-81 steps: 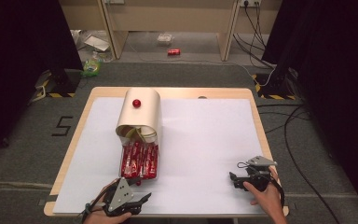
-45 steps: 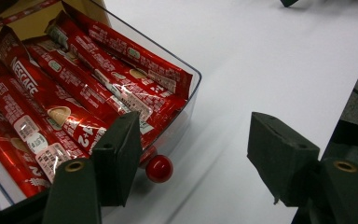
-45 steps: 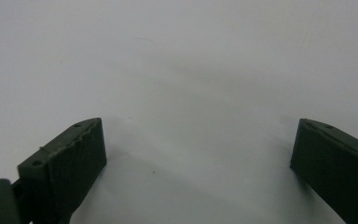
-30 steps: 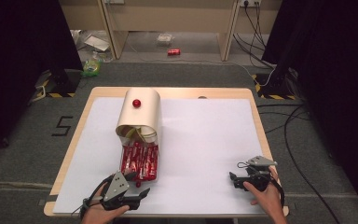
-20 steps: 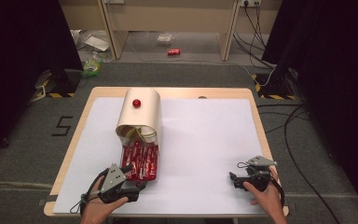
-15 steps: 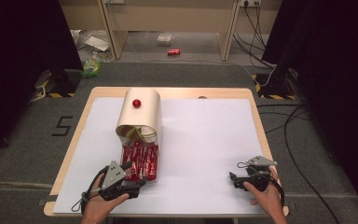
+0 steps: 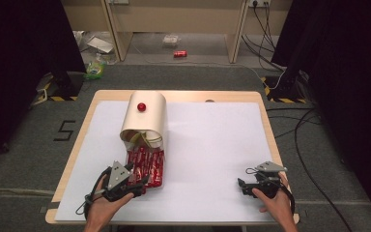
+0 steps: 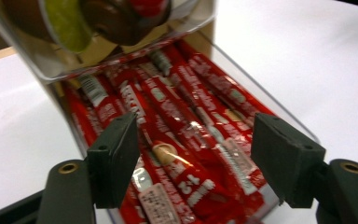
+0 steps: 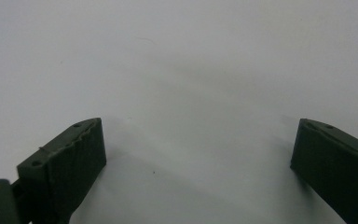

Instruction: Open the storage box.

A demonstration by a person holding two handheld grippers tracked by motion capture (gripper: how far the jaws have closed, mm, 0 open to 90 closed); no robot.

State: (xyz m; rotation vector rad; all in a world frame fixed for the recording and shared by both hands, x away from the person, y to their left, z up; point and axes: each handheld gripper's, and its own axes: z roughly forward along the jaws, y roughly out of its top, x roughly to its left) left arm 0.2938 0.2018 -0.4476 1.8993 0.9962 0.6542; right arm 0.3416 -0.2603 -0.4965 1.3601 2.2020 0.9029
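1. Now the left gripper (image 7: 137,186) hangs over the near end of the clear tray (image 8: 303,132), its jaws standing fairly wide on either side of the red snack sticks (image 8: 182,140) and pressing on none of them; the jaws have just been closing a little, with the sticks lying between and below them.
2. Those red snack sticks (image 7: 146,164) lie side by side, lengthwise in the clear tray, which juts out from the open mouth of the cream dispenser (image 7: 145,118); the tray rests on the white counter (image 7: 212,145), just on the person's side of the dispenser.
3. Inside the dispenser's mouth, above the tray's far end, sit a lime-green packet (image 8: 65,23) and a dark brown round one (image 8: 121,21), both blurred.
4. On top of the dispenser sits a small red knob (image 7: 141,107).
5. Well to the right of the tray, near the counter's front edge, the right gripper (image 7: 241,186) rests low over bare white surface; its jaws stand wide apart with nothing between them.
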